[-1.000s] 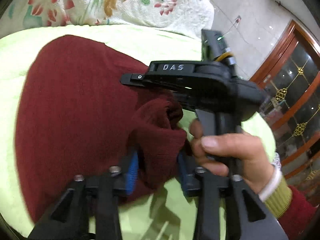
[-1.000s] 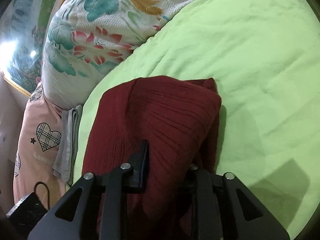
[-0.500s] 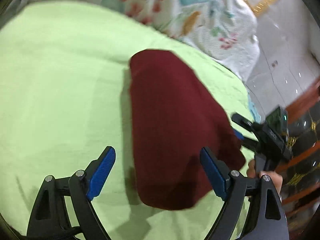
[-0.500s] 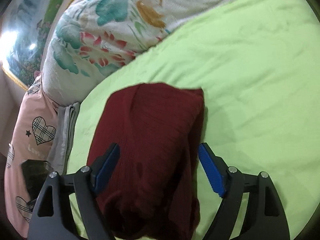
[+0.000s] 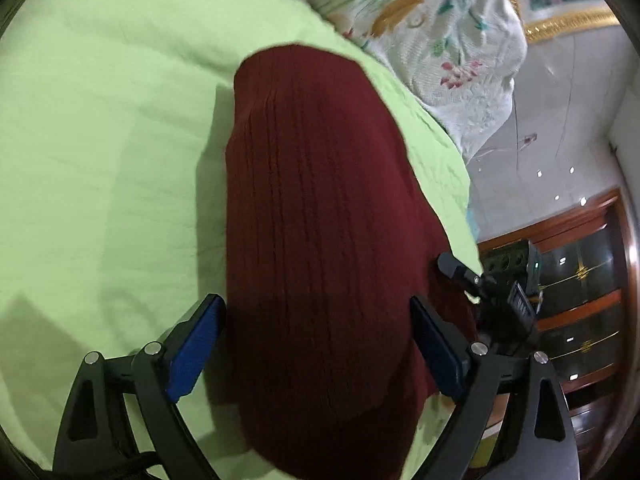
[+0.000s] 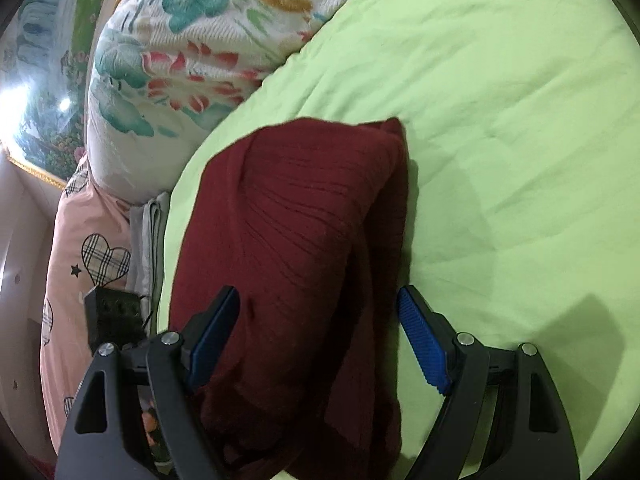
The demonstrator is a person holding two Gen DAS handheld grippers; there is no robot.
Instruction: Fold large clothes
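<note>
1. A dark red sweater (image 5: pixel 320 240) lay folded into a long, narrow bundle on a light green bed sheet (image 5: pixel 100 120), its ribbed knit running lengthwise.
2. The left gripper (image 5: pixel 316 344) stood wide open over the near end of the sweater, one blue pad (image 5: pixel 196 344) on each side of the cloth and neither pinching it.
3. In the left wrist view, the far end of the sweater reached toward a flowered quilt (image 5: pixel 452 40) heaped at the head of the bed.
4. The right gripper (image 6: pixel 320 336) also stood wide open, holding nothing, with the sweater (image 6: pixel 296 240) lying between its blue pads (image 6: pixel 422 344).
5. In the right wrist view the sweater showed a thicker fold along its right edge, and its top right corner stuck up in a small peak.
6. Part of the right gripper's black body (image 5: pixel 496 292) showed in the left wrist view at the right edge of the sweater, near the side of the bed.
7. A pink pillow with plaid hearts (image 6: pixel 92 256) lay left of the sheet in the right wrist view, below the flowered quilt (image 6: pixel 192 48).
8. A folded grey cloth (image 6: pixel 150 224) sat between the pillow and the sheet.
9. A dark wooden cabinet with glass doors (image 5: pixel 580 280) stood past the bed in the left wrist view.
</note>
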